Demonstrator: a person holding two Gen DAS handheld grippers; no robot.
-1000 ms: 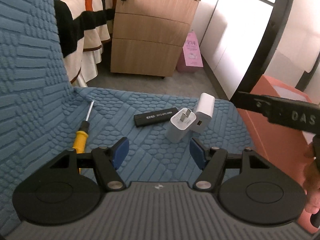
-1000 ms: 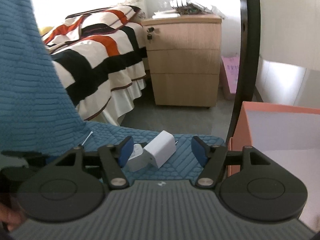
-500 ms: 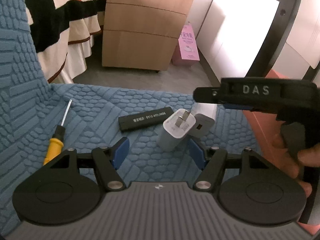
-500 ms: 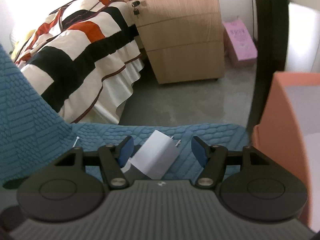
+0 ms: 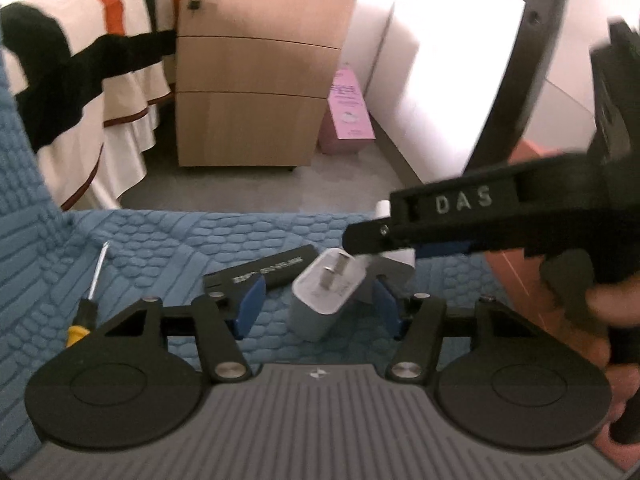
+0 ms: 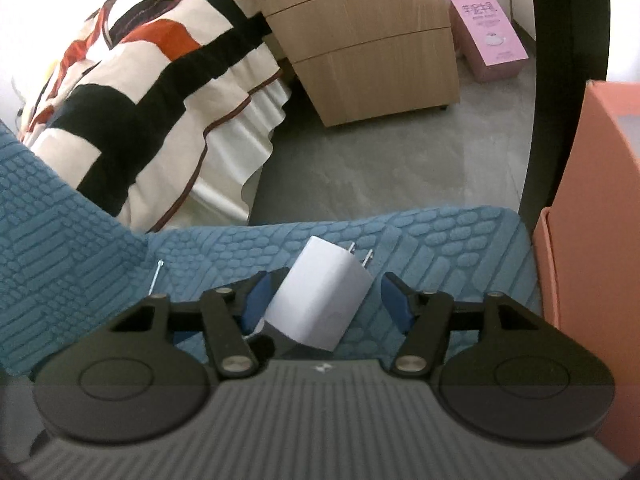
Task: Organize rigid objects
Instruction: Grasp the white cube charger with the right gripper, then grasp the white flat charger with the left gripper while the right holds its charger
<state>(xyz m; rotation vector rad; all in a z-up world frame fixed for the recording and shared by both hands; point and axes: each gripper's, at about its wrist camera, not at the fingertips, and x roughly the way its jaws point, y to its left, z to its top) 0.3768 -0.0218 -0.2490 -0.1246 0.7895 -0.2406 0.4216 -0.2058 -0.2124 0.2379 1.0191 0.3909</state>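
Two white plug chargers lie side by side on a blue textured cushion (image 5: 168, 240). In the left wrist view my left gripper (image 5: 318, 306) is open around the nearer charger (image 5: 326, 294), prongs up. In the right wrist view my right gripper (image 6: 326, 300) is open around the other charger (image 6: 320, 296), its prongs pointing away. That charger (image 5: 394, 262) is mostly hidden under the right gripper body (image 5: 480, 220) in the left view. A black stick (image 5: 260, 274) and a yellow-handled screwdriver (image 5: 86, 304) lie to the left.
An orange box (image 6: 592, 220) stands right of the cushion. A black curved frame (image 6: 560, 80) rises between them. Beyond the cushion edge are grey floor, a wooden drawer cabinet (image 5: 256, 68), a pink box (image 5: 348, 112) and a striped bedspread (image 6: 152, 80).
Both grippers have moved forward and down onto the chargers. Each charger now sits between a gripper's open fingers. The right gripper body has come across the left view.
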